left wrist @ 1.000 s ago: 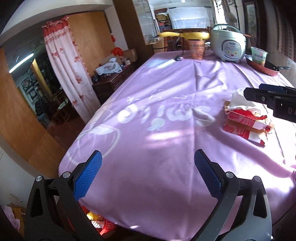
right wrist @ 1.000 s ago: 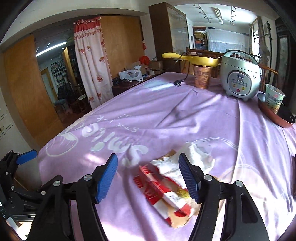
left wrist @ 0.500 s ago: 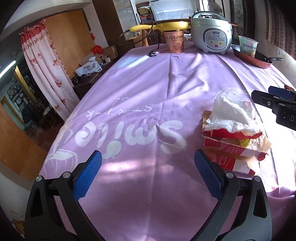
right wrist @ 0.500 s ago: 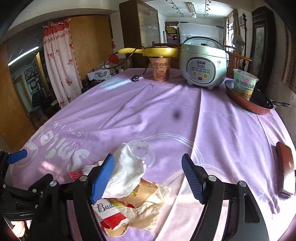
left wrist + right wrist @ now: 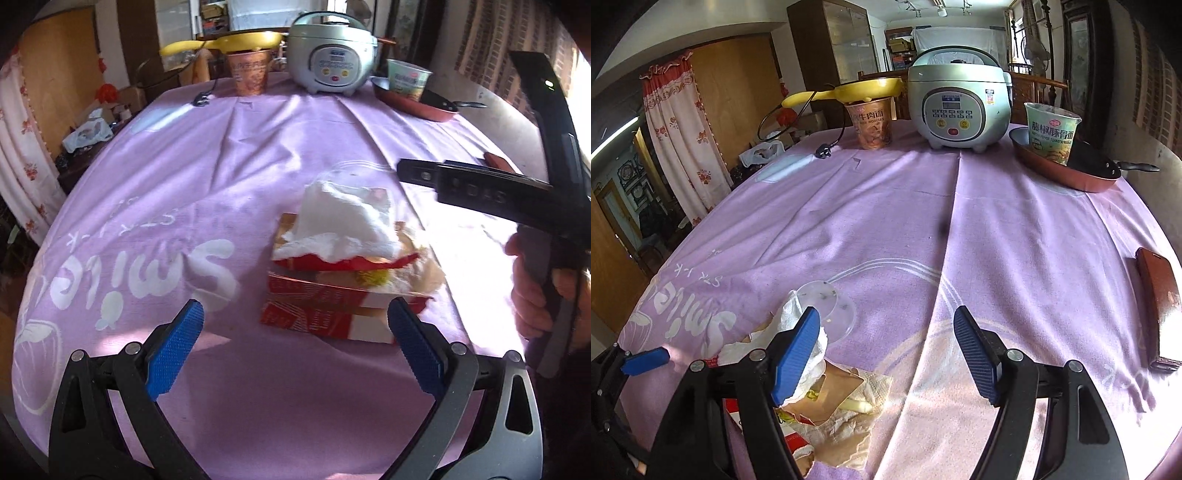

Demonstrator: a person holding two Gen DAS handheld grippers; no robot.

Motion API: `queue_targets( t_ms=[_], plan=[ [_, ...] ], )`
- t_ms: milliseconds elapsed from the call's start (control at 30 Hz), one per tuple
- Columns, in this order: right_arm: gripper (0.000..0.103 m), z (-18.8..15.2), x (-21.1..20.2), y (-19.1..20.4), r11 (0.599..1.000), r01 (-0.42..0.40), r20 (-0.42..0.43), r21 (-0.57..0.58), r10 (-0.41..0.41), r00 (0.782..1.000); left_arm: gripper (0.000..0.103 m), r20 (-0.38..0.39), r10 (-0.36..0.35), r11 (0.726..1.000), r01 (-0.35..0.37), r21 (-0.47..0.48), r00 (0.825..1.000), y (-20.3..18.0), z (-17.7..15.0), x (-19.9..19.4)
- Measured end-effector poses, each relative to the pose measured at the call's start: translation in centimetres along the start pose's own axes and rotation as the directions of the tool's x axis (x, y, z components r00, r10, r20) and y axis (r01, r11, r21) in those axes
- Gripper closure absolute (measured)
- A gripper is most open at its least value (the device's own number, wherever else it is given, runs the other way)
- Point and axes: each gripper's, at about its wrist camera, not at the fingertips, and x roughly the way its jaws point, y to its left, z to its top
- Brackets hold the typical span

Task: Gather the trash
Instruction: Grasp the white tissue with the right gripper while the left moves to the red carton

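Note:
A heap of trash lies on the purple tablecloth (image 5: 258, 155): a red and white carton (image 5: 325, 310), crumpled white tissue (image 5: 343, 221) on top, brown paper (image 5: 831, 384) and a clear plastic lid (image 5: 831, 306). My left gripper (image 5: 295, 325) is open, and the carton sits just ahead between its blue pads without touching them. My right gripper (image 5: 886, 325) is open over bare cloth, its left finger crossing in front of the tissue (image 5: 812, 350). It shows at the right of the left wrist view, right gripper (image 5: 421, 171), beyond the heap, with a hand (image 5: 532, 295) on its grip.
At the far edge stand a rice cooker (image 5: 956, 107), a noodle cup (image 5: 871, 125) under a yellow pan (image 5: 864, 88), and a red frying pan (image 5: 1071, 166) holding a green cup (image 5: 1052, 133). A plug (image 5: 823, 151) lies near them. A brown case (image 5: 1156, 306) lies right.
The left gripper has swung right, so the trash heap moved from the view's right edge to just ahead of its fingers. The right gripper shifted right, leaving the heap at its left finger.

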Motion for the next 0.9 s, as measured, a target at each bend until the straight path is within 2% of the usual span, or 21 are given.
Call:
queue_targets(
  t_ms=[67,233,300,400,467,500,533,600,700,733,800,900],
  plan=[
    [0.029,-0.1,0.0,0.0,1.0,-0.001,0.0,0.0,0.001,1.0,0.007,-0.028,-0.052,0.998,0.053,0.035,0.998,-1.6,0.1,0.6],
    [0.029,0.0,0.0,-0.2,1.0,0.007,0.001,0.01,-0.007,1.0,0.007,-0.089,-0.058,0.992,0.067,0.102,0.994,-4.9,-0.2,2.9],
    [0.029,0.0,0.0,-0.3,1.0,0.004,-0.001,0.015,-0.004,1.0,0.007,-0.109,-0.021,0.993,0.034,0.115,0.994,-5.2,-0.3,3.6],
    [0.029,0.1,0.0,-0.3,1.0,-0.003,-0.001,0.017,0.003,1.0,0.007,-0.106,0.04,0.996,-0.031,0.084,0.994,-4.2,0.0,3.8],
    [0.029,0.1,-0.1,-0.3,1.0,-0.007,0.002,0.018,0.007,1.0,0.007,-0.091,0.175,0.982,-0.168,0.082,0.98,-2.6,0.3,3.9],
    [0.029,0.0,-0.1,-0.3,1.0,-0.008,0.002,0.02,0.008,1.0,0.007,-0.089,0.233,0.971,-0.228,0.065,0.968,-1.3,0.5,3.9],
    [0.029,0.0,-0.1,-0.3,1.0,-0.013,0.001,0.021,0.013,1.0,0.007,-0.098,0.26,0.966,-0.258,0.03,0.961,0.3,0.6,3.8],
    [0.029,0.0,-0.2,-0.2,0.999,-0.033,-0.004,0.026,0.033,0.999,0.007,-0.111,0.262,0.961,-0.269,-0.058,0.959,3.8,0.7,3.1],
    [0.029,-0.2,0.0,0.2,0.997,-0.078,-0.022,0.027,0.078,0.997,0.007,-0.124,0.304,0.932,-0.322,-0.168,0.944,7.8,0.1,1.5],
    [0.029,-0.3,0.2,0.3,0.996,-0.087,-0.03,0.025,0.088,0.996,0.007,-0.126,0.294,0.926,-0.315,-0.208,0.947,8.7,-0.2,0.9],
    [0.029,-0.5,0.6,0.8,0.996,-0.092,-0.053,0.01,0.092,0.994,0.007,-0.12,0.235,0.926,-0.26,-0.273,0.965,9.6,-0.9,0.0],
    [0.029,-1.0,1.3,1.8,0.994,-0.107,-0.096,-0.032,0.104,0.99,0.007,-0.094,0.178,0.939,-0.198,-0.28,0.98,8.9,-1.2,-0.7]
  ],
)
